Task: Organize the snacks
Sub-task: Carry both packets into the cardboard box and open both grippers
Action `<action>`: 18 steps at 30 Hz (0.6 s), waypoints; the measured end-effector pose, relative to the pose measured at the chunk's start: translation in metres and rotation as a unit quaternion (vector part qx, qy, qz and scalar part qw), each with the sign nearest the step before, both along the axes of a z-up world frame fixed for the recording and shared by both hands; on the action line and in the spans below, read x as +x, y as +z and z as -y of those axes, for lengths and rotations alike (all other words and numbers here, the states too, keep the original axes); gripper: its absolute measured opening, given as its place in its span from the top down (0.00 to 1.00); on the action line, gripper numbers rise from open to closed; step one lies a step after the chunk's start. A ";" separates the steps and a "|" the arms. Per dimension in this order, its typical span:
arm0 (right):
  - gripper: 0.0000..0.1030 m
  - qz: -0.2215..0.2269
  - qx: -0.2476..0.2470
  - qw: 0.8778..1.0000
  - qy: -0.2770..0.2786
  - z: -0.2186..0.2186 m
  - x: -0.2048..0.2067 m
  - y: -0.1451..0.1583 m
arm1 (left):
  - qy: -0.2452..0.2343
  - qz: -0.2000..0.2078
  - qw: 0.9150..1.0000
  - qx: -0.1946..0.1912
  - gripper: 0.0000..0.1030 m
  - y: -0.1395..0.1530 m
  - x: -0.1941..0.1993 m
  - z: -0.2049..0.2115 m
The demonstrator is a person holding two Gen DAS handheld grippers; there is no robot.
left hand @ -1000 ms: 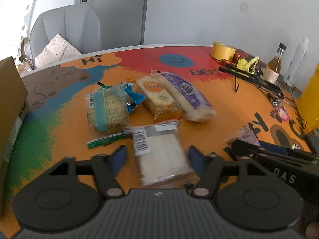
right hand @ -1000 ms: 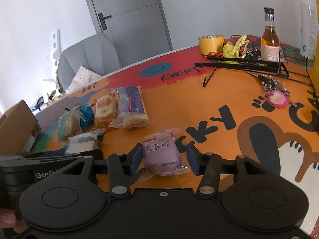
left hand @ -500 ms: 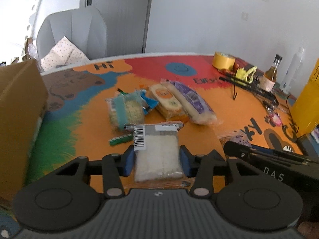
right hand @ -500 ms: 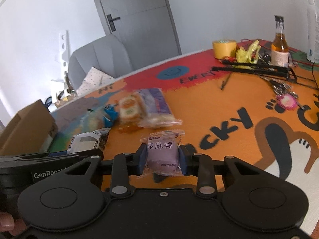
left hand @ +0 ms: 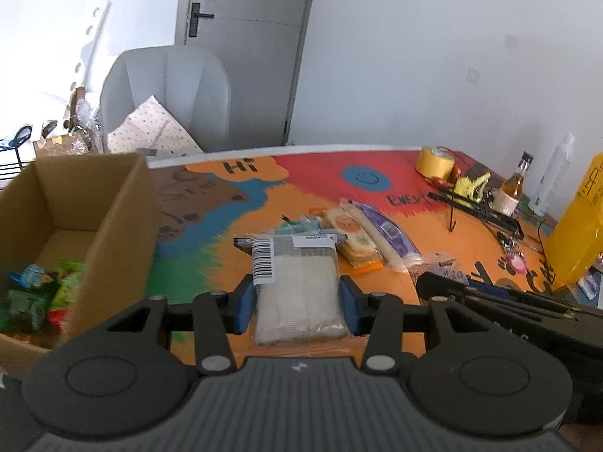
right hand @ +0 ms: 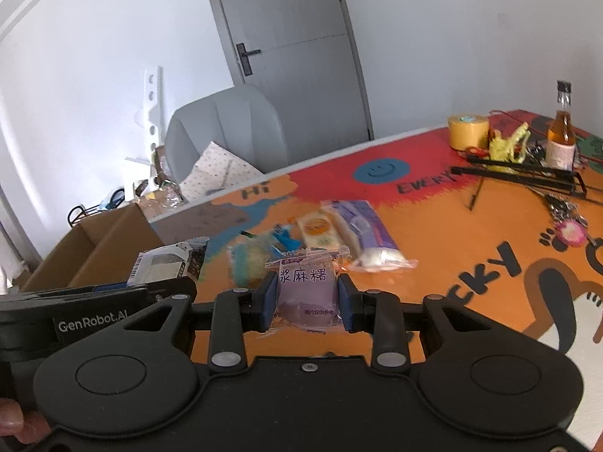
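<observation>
My left gripper [left hand: 297,307] is shut on a clear packet of white cake [left hand: 297,290] with a barcode label, held above the table. My right gripper [right hand: 304,303] is shut on a purple snack packet [right hand: 306,292] with Chinese print, also lifted. An open cardboard box [left hand: 75,226] stands at the left with green and red snack packs [left hand: 37,297] inside; it also shows in the right wrist view [right hand: 109,241]. On the table lie an orange-labelled bread pack [right hand: 320,231], a purple-labelled pack [right hand: 365,233] and a blue-green biscuit pack [right hand: 252,260].
The colourful table mat [right hand: 433,248] carries a yellow tape roll [right hand: 467,132], an amber bottle [right hand: 561,139], a black folding stand [right hand: 520,175] and keys [right hand: 569,226] at the far right. A yellow container [left hand: 580,226] stands at right. A grey chair [left hand: 166,98] is behind the table.
Both grippers closed on their packets and lifted them off the table. Both have moved left and the cardboard box has come into view on the left.
</observation>
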State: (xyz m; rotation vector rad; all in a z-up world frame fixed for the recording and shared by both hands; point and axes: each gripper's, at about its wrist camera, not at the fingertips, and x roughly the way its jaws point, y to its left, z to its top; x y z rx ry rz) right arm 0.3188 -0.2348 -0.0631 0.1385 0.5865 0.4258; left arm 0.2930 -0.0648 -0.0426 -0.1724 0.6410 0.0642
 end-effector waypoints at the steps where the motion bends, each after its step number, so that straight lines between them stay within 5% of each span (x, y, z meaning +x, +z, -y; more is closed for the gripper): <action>1: 0.69 0.003 0.001 1.000 0.003 -0.003 -0.002 0.002 | 0.003 0.003 1.000 0.000 0.56 0.002 -0.003 -0.004; 18: 0.69 0.029 -0.004 0.999 0.038 -0.056 -0.021 0.025 | 0.045 0.029 0.999 -0.004 0.56 0.025 -0.036 -0.061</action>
